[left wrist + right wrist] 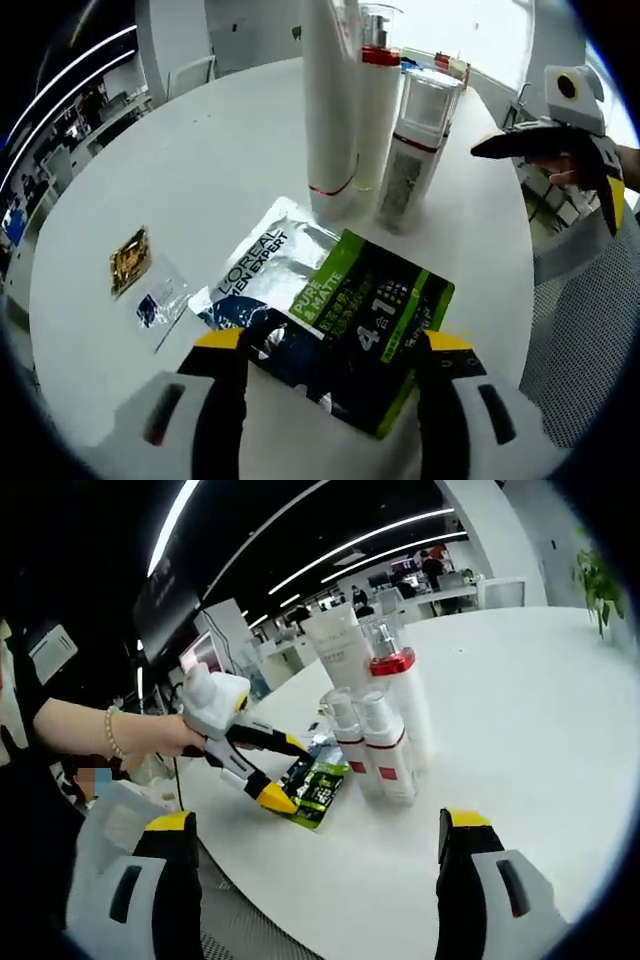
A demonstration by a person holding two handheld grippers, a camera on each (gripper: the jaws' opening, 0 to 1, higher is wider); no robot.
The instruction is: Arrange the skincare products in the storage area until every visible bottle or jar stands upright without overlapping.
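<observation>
A green and black L'Oreal sachet pack (pixel 340 310) lies flat on the white table (pixel 220 150). My left gripper (pixel 332 345) is open, and its yellow tips straddle the pack's near end. Behind the pack stand a tall white tube (pixel 330 100), a white bottle with a red collar (pixel 378 100) and a clear-capped bottle (pixel 418 150), all upright and close together. In the right gripper view the tube (pixel 338 645), the red-collared pump bottle (pixel 400 695) and two small bottles (pixel 385 745) stand in a cluster, with the pack (pixel 318 780) beside them. My right gripper (pixel 316 825) is open and holds nothing.
A gold sachet (pixel 130 260) and a small clear sachet (pixel 160 305) lie left of the pack. A hand holds the left gripper (pixel 285 772) over the table's near edge. The right gripper (pixel 560 140) hangs beyond the table's right edge. A mesh chair (pixel 585 320) stands there.
</observation>
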